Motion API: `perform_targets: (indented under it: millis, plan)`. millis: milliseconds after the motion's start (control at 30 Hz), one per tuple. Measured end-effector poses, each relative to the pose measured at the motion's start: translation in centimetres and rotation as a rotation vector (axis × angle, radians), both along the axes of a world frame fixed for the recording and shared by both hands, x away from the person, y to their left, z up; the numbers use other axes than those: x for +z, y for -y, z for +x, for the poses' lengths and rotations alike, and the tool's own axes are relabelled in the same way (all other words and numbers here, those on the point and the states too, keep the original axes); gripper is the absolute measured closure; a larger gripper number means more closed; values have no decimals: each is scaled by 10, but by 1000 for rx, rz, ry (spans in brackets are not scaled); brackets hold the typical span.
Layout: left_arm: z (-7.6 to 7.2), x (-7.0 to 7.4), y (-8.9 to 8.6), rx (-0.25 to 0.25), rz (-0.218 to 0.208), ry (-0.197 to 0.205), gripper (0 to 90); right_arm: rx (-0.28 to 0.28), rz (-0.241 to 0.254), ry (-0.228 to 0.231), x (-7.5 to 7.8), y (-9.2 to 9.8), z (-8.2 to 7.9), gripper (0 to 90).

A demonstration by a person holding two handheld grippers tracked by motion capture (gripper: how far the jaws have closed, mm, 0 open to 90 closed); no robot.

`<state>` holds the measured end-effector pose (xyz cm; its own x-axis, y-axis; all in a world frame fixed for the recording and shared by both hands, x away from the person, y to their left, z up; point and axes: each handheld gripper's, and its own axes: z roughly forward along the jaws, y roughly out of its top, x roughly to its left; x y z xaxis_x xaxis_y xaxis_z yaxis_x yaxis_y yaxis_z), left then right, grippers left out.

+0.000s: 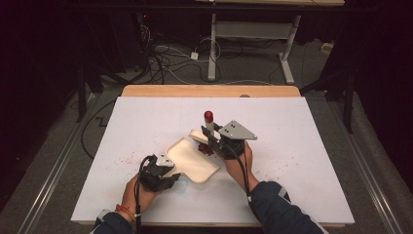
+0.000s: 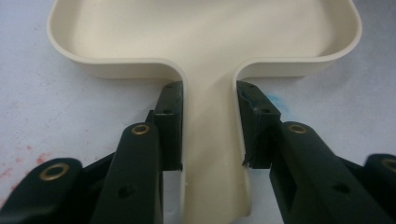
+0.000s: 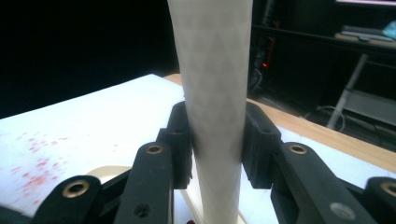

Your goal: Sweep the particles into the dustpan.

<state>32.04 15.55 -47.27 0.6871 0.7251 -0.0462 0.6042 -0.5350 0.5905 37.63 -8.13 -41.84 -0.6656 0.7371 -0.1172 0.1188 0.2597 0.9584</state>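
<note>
While the left gripper point(image 1: 165, 171) was clamped on the handle of the cream dustpan point(image 2: 205, 42), its jaws pressing both sides of the narrow stem, the pan lay flat on the white table point(image 1: 302, 161) near the front edge. The right gripper point(image 1: 215, 141) was closed around the white handle of a small brush point(image 3: 215, 107) with a red cap point(image 1: 208, 115), holding it nearly upright just past the pan's far rim. A little heap of dark red crumbs point(image 1: 206, 149) sat at that rim, right under the brush.

The likeliest trouble, as I judged it, was scatter: a hard or fast stroke could flick crumbs over the rim or sideways onto the table, joining the red specks point(image 1: 124, 160) already spread at the left. If the pan lifted or slid under the push, bits could slip beneath its lip. The slick, tapered brush handle could also twist in the grip.
</note>
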Motion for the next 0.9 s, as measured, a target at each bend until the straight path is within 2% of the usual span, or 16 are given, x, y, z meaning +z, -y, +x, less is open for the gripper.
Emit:
perform_targets:
  millis: [267,400,500,900]
  plan:
    - [4,0,13,8,9,8,635,9,0,-1,1,-5,-13,684]
    - [7,0,15,9,19,-8,635,19,1,-3,1,-9,-22,684]
    - [7,1,19,29,13,-4,635,30,7,-6,2,-9,-27,685]
    - [8,-1,18,21,7,6,635,70,20,-33,7,-8,-39,688]
